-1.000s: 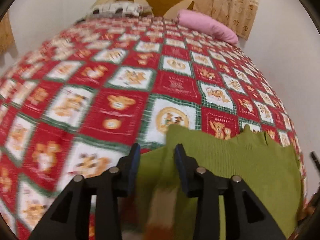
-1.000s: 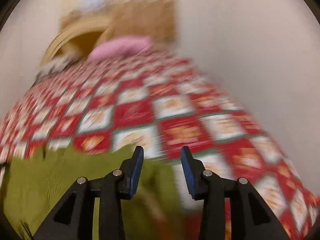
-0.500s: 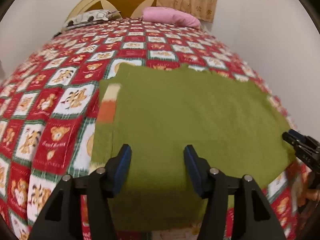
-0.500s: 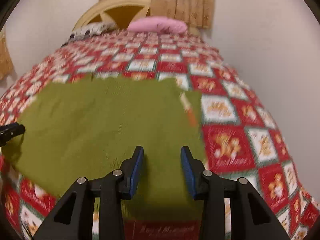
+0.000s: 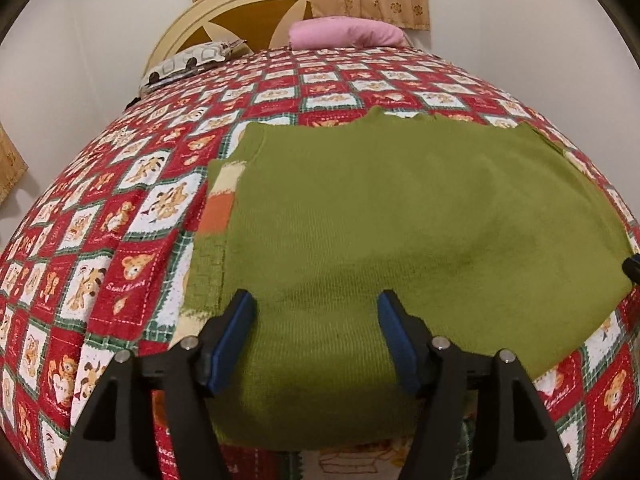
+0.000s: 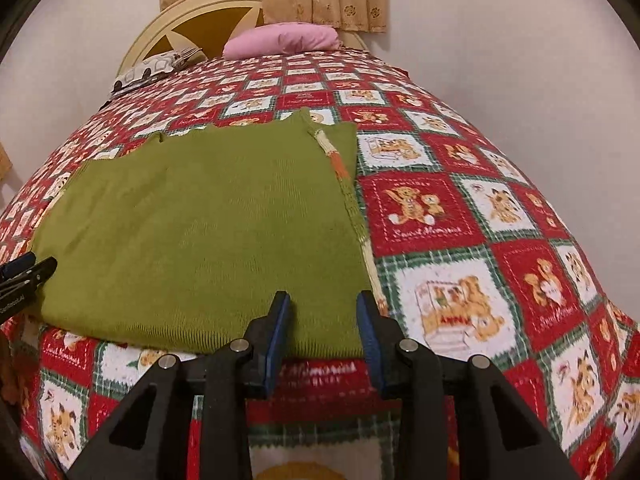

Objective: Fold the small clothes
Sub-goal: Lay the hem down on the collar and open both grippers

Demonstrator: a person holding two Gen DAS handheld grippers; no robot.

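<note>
A green knit garment lies flat on the bed, with a cream and orange striped strip along its left edge. In the right wrist view the garment fills the left half, its striped edge on the right. My left gripper is open and empty, its jaws spread over the garment's near left edge. My right gripper is open and empty over the garment's near right corner. The left gripper's tips show at the left border of the right wrist view.
The bed wears a red, white and green teddy-bear quilt. A pink pillow and a patterned pillow lie at the cream headboard. White walls flank the bed; curtains hang behind.
Both grippers have pulled back toward the near edge of the bed. The green garment, bunched near the jaws a second ago, now lies spread flat. Both grippers stay open.
</note>
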